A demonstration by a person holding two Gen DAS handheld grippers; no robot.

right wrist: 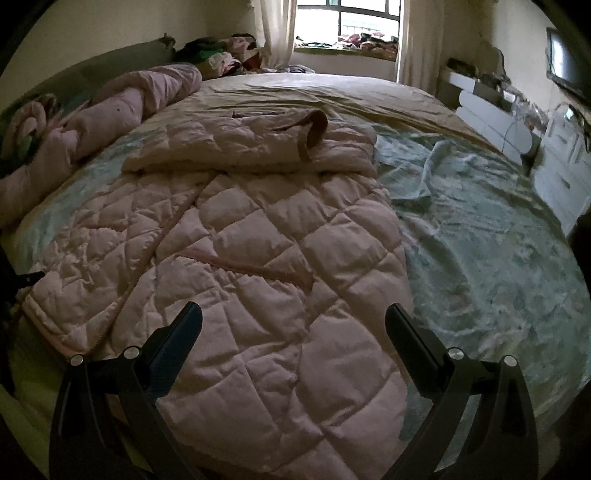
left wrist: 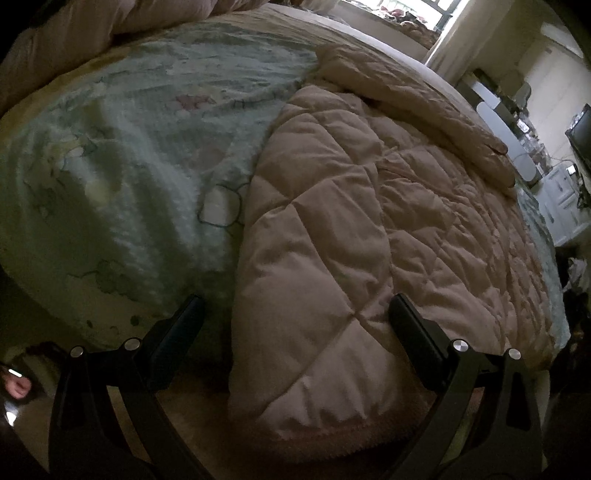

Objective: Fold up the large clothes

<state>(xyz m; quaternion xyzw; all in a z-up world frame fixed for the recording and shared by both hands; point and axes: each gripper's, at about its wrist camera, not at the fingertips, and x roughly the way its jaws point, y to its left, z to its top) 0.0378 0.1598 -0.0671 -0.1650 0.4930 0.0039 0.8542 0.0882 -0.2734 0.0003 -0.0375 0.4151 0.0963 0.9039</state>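
Observation:
A pale pink quilted padded coat (left wrist: 369, 229) lies spread flat on the bed, its hem nearest me. In the right wrist view the same coat (right wrist: 236, 258) shows a sleeve folded across its upper part and a hood (right wrist: 317, 129) at the far end. My left gripper (left wrist: 295, 306) hovers open above the coat's near left corner, nothing between its fingers. My right gripper (right wrist: 293, 314) hangs open over the coat's lower middle, holding nothing. The tip of the left gripper's finger (right wrist: 31, 277) shows at the coat's left edge.
A mint green patterned blanket (left wrist: 122, 158) covers the bed (right wrist: 491, 236). A rolled pink duvet (right wrist: 122, 107) lies along the left side, with piled clothes (right wrist: 225, 55) near the window (right wrist: 347, 22). White drawers (right wrist: 561, 162) and a screen (right wrist: 565, 66) stand at the right.

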